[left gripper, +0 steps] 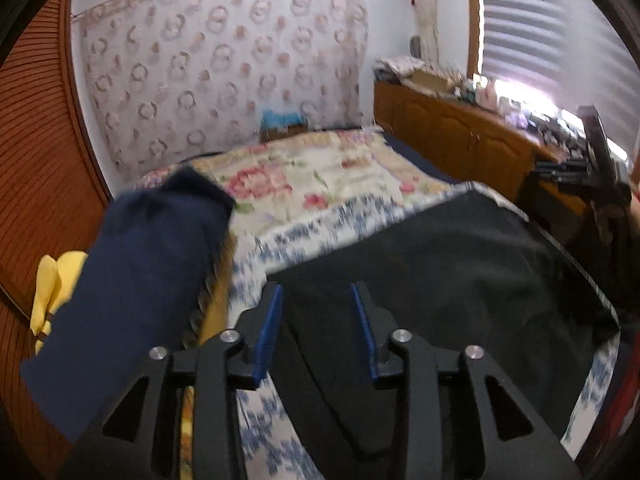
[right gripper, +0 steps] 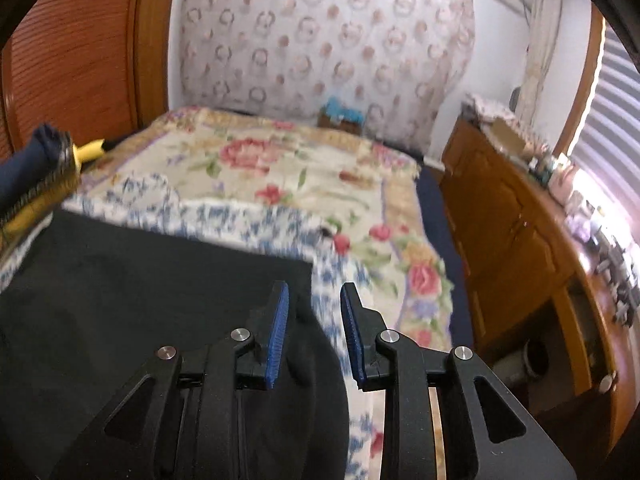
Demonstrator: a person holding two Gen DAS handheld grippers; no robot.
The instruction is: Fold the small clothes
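Observation:
A black garment point(left gripper: 460, 272) lies spread flat on the bed; it also shows in the right wrist view point(right gripper: 140, 288). My left gripper point(left gripper: 318, 292) is open, its blue pads above the garment's left part, holding nothing. My right gripper point(right gripper: 314, 292) is open above the garment's right edge, empty. In the left wrist view the right gripper point(left gripper: 592, 164) shows at the far right above the bed's edge. A navy blue cloth point(left gripper: 136, 280) sits at the left beside the black garment, with a yellow item point(left gripper: 52, 284) behind it.
The bed has a blue-and-white patterned sheet point(right gripper: 256, 220) and a floral quilt point(right gripper: 280, 172) further back. A wooden cabinet point(right gripper: 516, 232) with clutter on top runs along the right. A wooden slatted door point(left gripper: 36, 152) stands at the left. A patterned curtain point(right gripper: 320, 40) hangs behind.

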